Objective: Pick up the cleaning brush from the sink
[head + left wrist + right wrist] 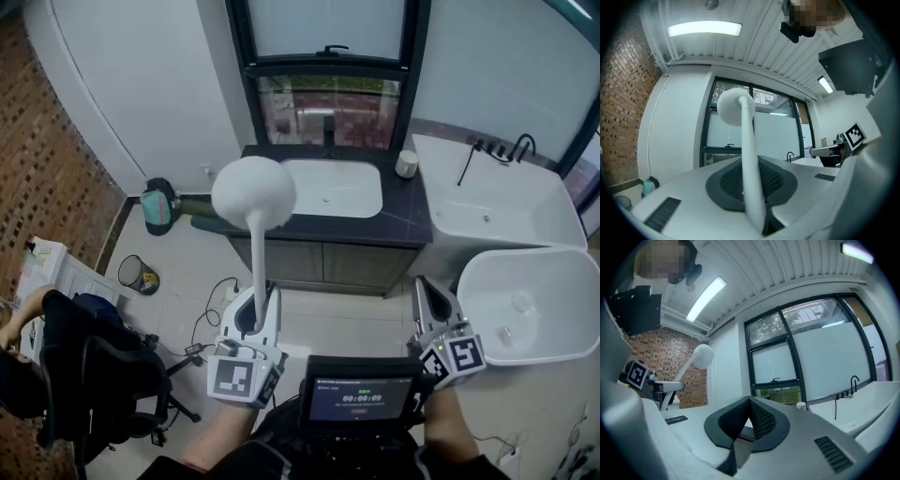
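My left gripper point(257, 305) clamps the cleaning brush point(253, 194) by its handle, with the white head up in front of the sink point(360, 201). My right gripper point(433, 298) is closed and empty. The screen point(361, 397) text is too small to read.

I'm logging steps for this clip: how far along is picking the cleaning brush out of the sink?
Done: the cleaning brush is out of the sink, whose basin lies bare. In hand: the left gripper clamps its handle. The right gripper holds nothing. Left: nothing visible.
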Demonstrator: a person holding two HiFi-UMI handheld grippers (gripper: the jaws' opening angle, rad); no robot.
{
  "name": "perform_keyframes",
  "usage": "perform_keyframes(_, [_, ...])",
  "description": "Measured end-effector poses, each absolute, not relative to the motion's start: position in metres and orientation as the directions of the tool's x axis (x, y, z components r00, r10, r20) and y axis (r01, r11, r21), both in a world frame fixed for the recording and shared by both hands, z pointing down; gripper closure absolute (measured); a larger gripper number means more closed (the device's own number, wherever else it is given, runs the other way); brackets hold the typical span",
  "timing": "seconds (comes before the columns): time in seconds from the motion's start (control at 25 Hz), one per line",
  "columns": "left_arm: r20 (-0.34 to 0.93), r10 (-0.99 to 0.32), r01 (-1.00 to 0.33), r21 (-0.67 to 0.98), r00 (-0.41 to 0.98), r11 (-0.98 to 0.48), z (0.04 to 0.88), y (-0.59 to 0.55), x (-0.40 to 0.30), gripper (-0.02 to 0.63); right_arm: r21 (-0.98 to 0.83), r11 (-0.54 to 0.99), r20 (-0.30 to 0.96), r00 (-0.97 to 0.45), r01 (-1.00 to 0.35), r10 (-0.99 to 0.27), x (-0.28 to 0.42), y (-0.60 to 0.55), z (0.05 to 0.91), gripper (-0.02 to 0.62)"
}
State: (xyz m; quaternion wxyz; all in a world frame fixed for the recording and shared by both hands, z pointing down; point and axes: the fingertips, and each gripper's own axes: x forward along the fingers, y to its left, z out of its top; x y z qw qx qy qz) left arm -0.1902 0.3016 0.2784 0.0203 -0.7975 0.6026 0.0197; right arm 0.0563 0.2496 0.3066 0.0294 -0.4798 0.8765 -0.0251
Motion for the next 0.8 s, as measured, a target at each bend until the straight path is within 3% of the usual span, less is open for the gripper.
perform_keyframes(0.8, [-0.059, -0.961, -0.963, -0.007, 0.27, -0.27, 0.281, 0.314, -0.189, 0.558, 0.048, 0.529, -0.056, -0.531, -0.847, -0.845, 0.059, 0.273, 0.285, 0.609])
